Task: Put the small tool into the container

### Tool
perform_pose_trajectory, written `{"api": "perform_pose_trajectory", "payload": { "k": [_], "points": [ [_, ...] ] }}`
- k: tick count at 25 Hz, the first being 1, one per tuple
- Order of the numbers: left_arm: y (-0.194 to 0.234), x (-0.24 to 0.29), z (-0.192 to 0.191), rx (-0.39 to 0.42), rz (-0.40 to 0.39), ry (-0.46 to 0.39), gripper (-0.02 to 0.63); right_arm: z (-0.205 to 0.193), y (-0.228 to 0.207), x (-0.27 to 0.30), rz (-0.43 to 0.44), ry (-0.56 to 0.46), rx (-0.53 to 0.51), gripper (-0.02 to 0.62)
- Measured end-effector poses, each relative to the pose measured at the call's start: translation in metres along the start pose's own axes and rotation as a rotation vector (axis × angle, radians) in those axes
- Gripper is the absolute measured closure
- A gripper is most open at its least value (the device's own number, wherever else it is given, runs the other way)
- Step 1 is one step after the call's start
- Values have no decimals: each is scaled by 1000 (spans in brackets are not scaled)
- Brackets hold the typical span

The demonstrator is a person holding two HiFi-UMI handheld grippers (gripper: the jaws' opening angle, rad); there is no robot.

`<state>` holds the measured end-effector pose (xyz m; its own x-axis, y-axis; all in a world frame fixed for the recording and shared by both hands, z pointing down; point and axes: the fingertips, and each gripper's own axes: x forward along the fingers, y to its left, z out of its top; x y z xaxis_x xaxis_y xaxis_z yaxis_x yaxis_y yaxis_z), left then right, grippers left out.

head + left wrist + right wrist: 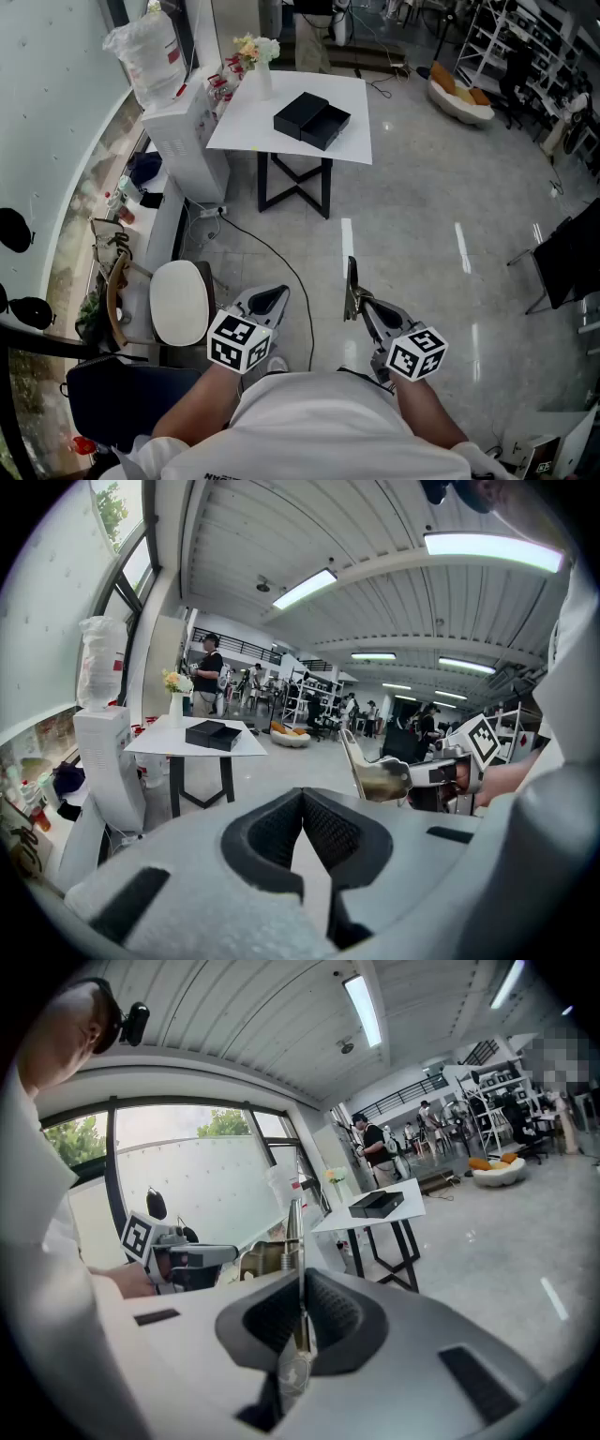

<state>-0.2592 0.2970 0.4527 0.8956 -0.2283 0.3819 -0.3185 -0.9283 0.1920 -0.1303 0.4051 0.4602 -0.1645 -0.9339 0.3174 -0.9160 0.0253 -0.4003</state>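
Observation:
A thin metal tool (351,281) stands upright between the jaws of my right gripper (362,306), which is shut on it close to my body. In the right gripper view the tool (293,1232) rises from the closed pads of that gripper (300,1283). My left gripper (268,300) hangs beside it at the left, shut and empty, its pads meeting at the tips in the left gripper view (302,799). The container, an open black box (311,119) with its lid alongside, lies on a white table (352,141) several steps ahead. The box also shows far off in both gripper views (213,734) (377,1205).
A vase of flowers (257,58) stands at the table's back left corner. A white cabinet (184,141) is left of the table and a round white stool (178,302) is near my left side. A black cable (281,258) runs across the grey floor. A dark chair (567,262) stands at the right.

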Motion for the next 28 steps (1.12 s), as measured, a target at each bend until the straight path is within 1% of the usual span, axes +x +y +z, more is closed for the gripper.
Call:
{"api": "perform_pose_trajectory", "payload": {
  "k": [11,14,17,20,22,28],
  "points": [
    [-1,-5,1,5,-10,-7,597,1,6,0,-2,-14,5,584],
    [0,-7,0,5,-13,-7,597,1,13,1,28,-27,33,584],
    [7,-12,-4,-3,-14,-5,597,-3,25,9,52,-7,22,584],
    [17,-18,-10,-26,-22,5,597,-7,38,19,64,15,9,584],
    [24,-23,-13,-31,-29,10,597,-8,45,27,60,18,3,584],
    [48,-43,-18,-11,-45,15,597,-18,67,44,30,23,4,584]
  ]
}}
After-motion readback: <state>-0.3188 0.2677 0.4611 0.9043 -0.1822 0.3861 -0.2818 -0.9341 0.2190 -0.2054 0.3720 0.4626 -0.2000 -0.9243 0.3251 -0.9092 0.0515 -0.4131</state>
